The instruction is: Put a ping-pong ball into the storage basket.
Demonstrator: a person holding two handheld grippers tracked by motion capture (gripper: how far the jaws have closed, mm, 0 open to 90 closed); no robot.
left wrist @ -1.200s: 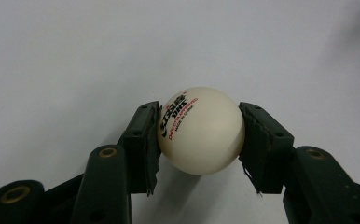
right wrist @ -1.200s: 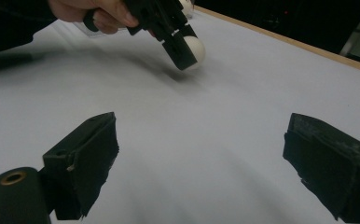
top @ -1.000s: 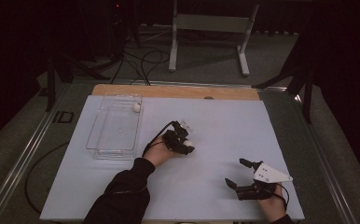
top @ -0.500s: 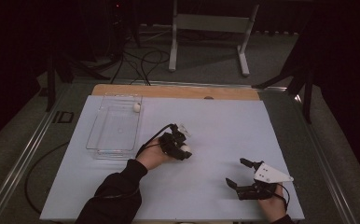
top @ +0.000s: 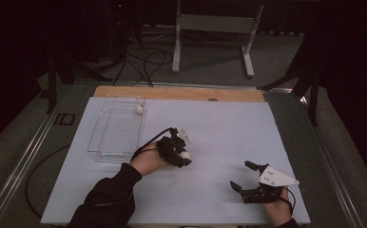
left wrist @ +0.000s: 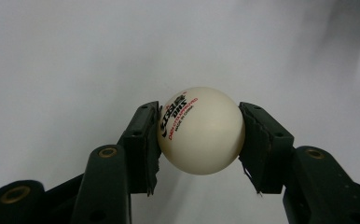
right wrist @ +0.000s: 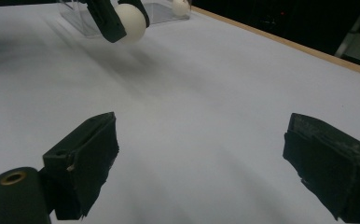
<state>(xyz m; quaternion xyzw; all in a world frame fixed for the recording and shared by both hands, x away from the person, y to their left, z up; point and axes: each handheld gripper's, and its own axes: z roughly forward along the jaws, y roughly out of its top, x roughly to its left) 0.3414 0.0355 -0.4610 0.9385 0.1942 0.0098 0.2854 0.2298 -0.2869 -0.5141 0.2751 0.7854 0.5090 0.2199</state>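
Observation:
My left gripper (top: 183, 156) is shut on a white ping-pong ball (left wrist: 200, 129) with red and black print, held a little above the white table sheet (top: 219, 128). Both pads (left wrist: 143, 140) press its sides. From the right gripper view the ball (right wrist: 130, 21) hangs in those jaws at the far left. My right gripper (top: 244, 176) rests near the table's front right, open, nothing between its fingers (right wrist: 82, 161). A second white ball (top: 139, 109) lies in the far corner of a clear plastic box (top: 106, 142) at the left.
A wooden strip (top: 181, 93) runs along the table's far edge. Beyond it stand a white metal stand (top: 215, 28) and cables on the floor. A metal rail (top: 24, 161) borders the table's left side.
My left gripper has lifted with the ball and drifted toward the front of the table, away from the box. The right gripper has stayed put.

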